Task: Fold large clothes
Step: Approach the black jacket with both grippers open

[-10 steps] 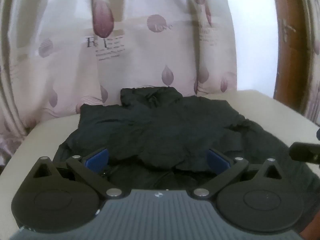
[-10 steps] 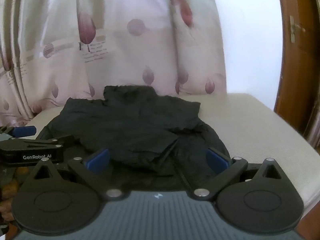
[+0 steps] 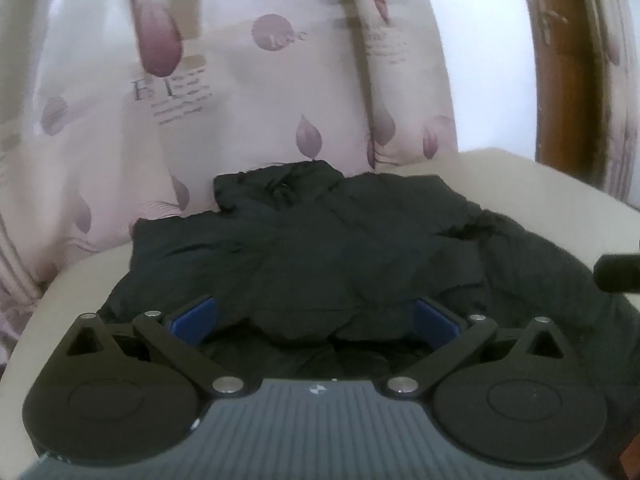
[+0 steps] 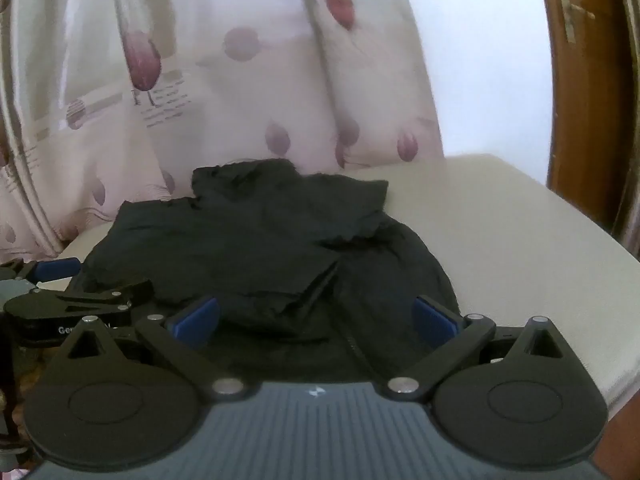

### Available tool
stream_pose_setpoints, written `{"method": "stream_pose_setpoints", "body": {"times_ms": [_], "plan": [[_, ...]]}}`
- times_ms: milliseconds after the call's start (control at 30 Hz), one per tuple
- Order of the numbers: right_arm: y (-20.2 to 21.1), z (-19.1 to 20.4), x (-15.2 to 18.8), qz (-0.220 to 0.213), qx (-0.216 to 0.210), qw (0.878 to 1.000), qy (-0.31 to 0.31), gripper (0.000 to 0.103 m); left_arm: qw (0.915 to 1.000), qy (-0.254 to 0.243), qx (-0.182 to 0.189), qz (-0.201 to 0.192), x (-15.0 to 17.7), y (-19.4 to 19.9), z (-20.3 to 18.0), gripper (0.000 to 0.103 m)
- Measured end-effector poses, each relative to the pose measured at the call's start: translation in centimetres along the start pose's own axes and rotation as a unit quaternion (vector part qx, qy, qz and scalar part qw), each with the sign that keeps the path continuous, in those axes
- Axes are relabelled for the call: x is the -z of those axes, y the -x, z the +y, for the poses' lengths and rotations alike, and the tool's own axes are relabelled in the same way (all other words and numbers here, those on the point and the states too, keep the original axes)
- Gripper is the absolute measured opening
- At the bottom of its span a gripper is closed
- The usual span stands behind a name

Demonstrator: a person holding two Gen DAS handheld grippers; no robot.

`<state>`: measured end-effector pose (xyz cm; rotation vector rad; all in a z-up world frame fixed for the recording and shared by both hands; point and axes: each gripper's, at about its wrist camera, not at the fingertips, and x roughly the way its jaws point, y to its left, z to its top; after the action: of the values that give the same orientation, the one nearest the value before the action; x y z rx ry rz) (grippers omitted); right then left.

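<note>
A black jacket [image 3: 320,248] lies crumpled on a cream table [image 3: 520,176], collar toward the curtain. It also shows in the right wrist view [image 4: 256,248], with a zipper running toward me. My left gripper [image 3: 314,318] is open over the jacket's near hem, holding nothing. My right gripper [image 4: 316,318] is open over the jacket's near right part, empty. The left gripper's body [image 4: 76,304] shows at the left of the right wrist view. The right gripper's tip [image 3: 618,274] shows at the right edge of the left wrist view.
A pale pink curtain [image 3: 240,100] with purple leaf prints hangs right behind the table. A brown wooden door frame [image 4: 580,92] stands at the right. Bare cream table top [image 4: 500,220] lies to the right of the jacket.
Both grippers have moved slightly forward and lower toward the jacket's near edge. The jacket has not moved.
</note>
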<state>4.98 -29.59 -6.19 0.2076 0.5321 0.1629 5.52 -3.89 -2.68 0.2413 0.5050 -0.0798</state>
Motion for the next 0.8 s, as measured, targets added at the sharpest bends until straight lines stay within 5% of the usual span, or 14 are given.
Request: {"method": "stream_pose_setpoints", "body": {"times_ms": [800], "plan": [[-1.3,0.6,0.8,0.029,-0.024,0.999,-0.031,0.103,0.9982,-0.041,0.005,0.042,0.0,-4.5,-2.1,0.103]]}}
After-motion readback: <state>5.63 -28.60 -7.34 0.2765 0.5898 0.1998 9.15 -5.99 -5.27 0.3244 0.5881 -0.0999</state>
